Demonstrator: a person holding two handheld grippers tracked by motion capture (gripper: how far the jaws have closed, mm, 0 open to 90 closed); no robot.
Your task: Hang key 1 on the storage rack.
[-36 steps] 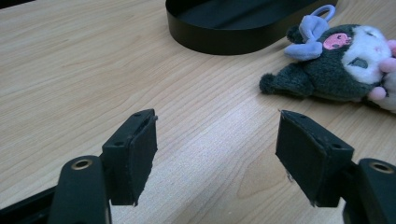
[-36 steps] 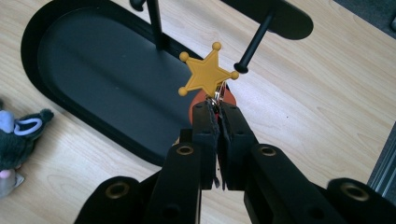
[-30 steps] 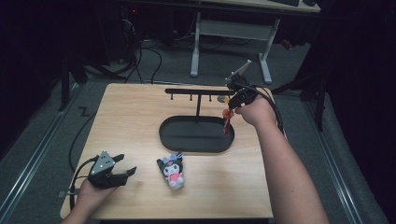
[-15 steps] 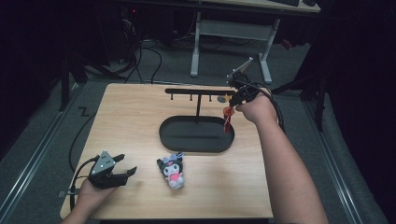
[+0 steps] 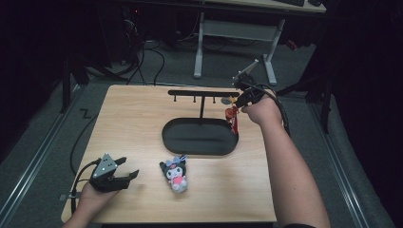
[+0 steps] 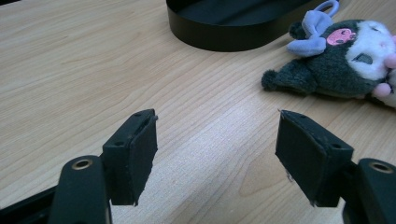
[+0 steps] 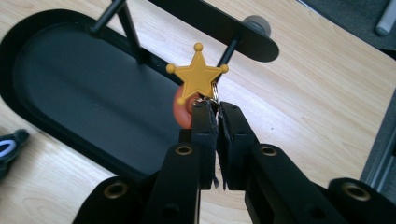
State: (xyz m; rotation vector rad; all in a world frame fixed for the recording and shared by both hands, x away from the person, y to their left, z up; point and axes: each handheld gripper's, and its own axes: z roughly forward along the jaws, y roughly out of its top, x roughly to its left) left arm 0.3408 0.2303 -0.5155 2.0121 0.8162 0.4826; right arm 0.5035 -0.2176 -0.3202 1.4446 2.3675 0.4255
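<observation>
Fingers of right gripper pinched on the ring of a star keychain, held at the end peg of the black hook rack; not yet hung, by appearance. Left gripper wide open, empty, resting near plush keychain, still on table

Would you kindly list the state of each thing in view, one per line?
Left hand-held gripper: open, holding nothing, low over the table.
Right hand-held gripper: shut on the keychain with the gold star charm, held up by the rack's end.
Black metal hook rack: upright in its oval tray, hooks bare.
Black-and-white plush toy: lying on the wooden table, untouched.
</observation>
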